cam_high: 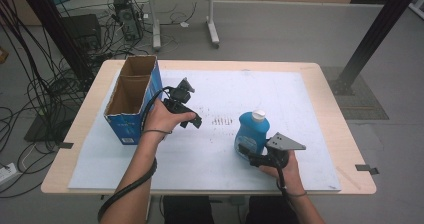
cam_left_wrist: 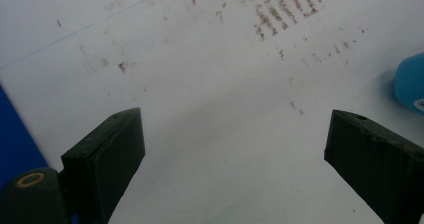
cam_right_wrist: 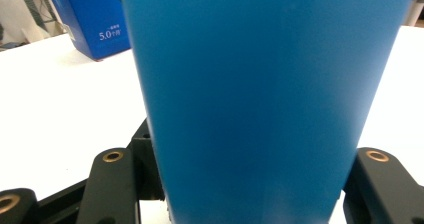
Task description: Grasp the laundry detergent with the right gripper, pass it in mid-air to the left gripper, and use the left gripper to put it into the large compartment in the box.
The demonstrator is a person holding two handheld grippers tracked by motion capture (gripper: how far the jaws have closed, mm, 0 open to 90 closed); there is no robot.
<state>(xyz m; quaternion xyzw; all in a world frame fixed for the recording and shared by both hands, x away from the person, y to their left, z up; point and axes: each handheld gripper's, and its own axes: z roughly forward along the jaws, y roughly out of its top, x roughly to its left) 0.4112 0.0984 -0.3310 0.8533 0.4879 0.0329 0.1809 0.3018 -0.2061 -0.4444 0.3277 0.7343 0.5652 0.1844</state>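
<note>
Gripping the blue bottle (cam_high: pixel 251 130), your right gripper (cam_high: pixel 250 154) fingers clamp it upright; your left gripper (cam_left_wrist: pixel 235 149) fingers gape above the tabletop (cam_left_wrist: pixel 200 84).

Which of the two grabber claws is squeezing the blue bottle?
The right gripper, at the near right of the table, is clamped on the blue bottle. The left gripper hangs open beside the blue cardboard box.

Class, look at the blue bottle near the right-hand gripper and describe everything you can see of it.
The blue bottle looks like smooth, glossy plastic with a white cap on top. It stands upright on the white mat, right of a patch of brown marks. The right gripper is shut on its lower body, a black jaw pressing each side. In the right gripper view its plain blue wall rises between the jaws. No label can be read.
</note>
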